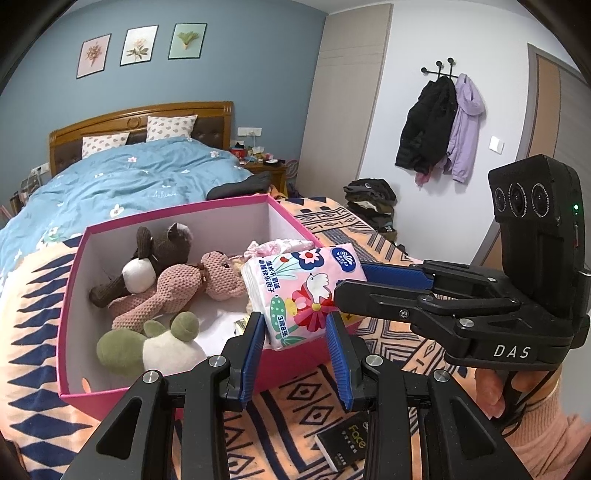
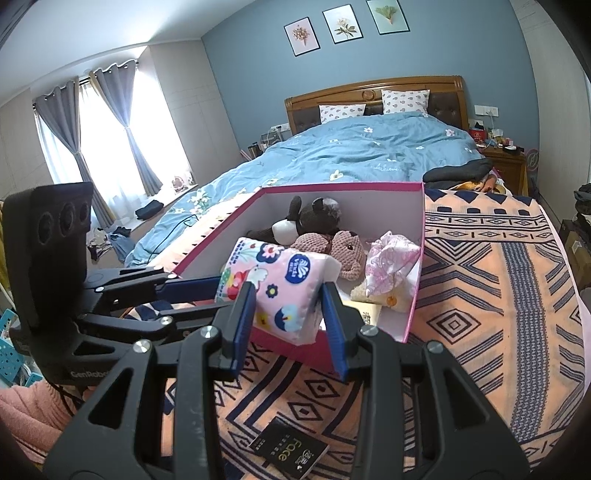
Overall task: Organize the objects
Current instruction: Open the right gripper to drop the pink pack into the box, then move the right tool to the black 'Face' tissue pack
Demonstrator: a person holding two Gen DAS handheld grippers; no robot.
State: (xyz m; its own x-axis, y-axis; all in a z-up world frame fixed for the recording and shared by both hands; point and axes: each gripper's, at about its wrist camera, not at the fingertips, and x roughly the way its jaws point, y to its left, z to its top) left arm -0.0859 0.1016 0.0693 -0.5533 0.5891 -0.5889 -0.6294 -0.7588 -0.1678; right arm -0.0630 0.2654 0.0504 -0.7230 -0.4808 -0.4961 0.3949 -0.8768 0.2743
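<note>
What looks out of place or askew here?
The tissue pack hangs tilted over the pink box's near rim, gripped by both grippers. A small black packet lies outside the box on the blanket.

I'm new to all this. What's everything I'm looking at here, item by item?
tissue pack: one, pink, floral, held over the box's near rim
box: one, pink outside, white inside, on the blanket
plush toys: three in the box, brown, pink, green-and-white
crumpled wrapper: one, pink, in the box
flat packet: one, black, on the blanket before the box
blanket: one, orange with navy pattern
duvet: one, blue, on the bed
pillows: two, white, spotted, at the headboard
pictures: three, on the blue wall
coats: black and lilac, on wall hooks
left gripper: blue fingers closed on the tissue pack
right gripper: same
sleeve: pink
</note>
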